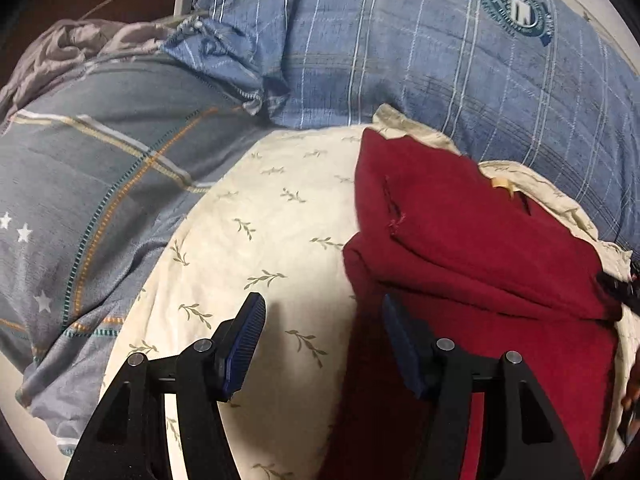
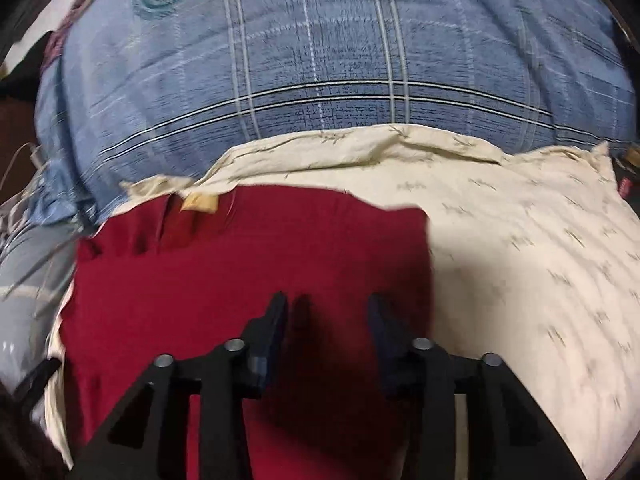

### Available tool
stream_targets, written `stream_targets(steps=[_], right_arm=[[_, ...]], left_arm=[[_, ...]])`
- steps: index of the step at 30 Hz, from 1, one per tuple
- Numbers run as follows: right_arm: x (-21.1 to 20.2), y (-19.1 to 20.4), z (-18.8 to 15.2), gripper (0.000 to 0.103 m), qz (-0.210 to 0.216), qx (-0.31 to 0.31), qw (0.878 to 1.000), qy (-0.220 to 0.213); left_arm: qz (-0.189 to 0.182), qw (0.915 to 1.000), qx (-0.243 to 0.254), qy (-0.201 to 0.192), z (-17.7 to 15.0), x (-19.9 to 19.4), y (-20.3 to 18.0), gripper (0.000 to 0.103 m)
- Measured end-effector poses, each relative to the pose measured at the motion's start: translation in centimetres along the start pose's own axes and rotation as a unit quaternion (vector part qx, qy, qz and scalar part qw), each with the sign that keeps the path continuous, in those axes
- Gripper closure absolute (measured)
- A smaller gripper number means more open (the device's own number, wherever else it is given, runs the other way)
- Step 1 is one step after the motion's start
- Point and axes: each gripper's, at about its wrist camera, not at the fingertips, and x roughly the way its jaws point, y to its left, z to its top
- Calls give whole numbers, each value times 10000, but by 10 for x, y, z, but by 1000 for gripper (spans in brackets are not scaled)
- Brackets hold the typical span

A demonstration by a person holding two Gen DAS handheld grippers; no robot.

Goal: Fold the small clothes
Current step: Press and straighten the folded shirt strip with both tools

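Observation:
A dark red garment [image 1: 472, 248] lies folded in layers on a cream cloth with a leaf print [image 1: 256, 216], a tan label [image 1: 502, 183] showing at its far edge. My left gripper [image 1: 323, 314] hangs open at the garment's left edge. Its left finger is over the cream cloth and its right finger over the red fabric, with nothing between the pads. In the blurred right wrist view my right gripper [image 2: 328, 306] stands open just above the middle of the red garment [image 2: 240, 264], with the label [image 2: 198, 202] at the far left. The cream cloth [image 2: 520, 248] spreads to the right.
A blue plaid pillow [image 1: 420, 60] with a round emblem [image 1: 514, 2] lies behind the garment. A grey-blue quilt with stars and stripes [image 1: 88, 200] lies to the left, grey cloth [image 1: 76, 46] and a white charger with cable [image 1: 182, 0] beyond it.

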Motion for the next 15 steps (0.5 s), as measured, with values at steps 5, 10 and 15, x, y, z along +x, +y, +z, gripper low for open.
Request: stream_targets(steps=[5,10,15], right_arm=[[-13,-1,-20,56,-402,-308,9987,82],[-58,-2,-35,46,278,12,9996,21],[-90,7,-68,43,561,-215,9982,67]], left_arm=[[20,9999,56,-148,-14,-28,-4,43],[35,9994,139,-317,-36,-67,-2,42],[124,9989,275,-346,-52,-90,0,42]])
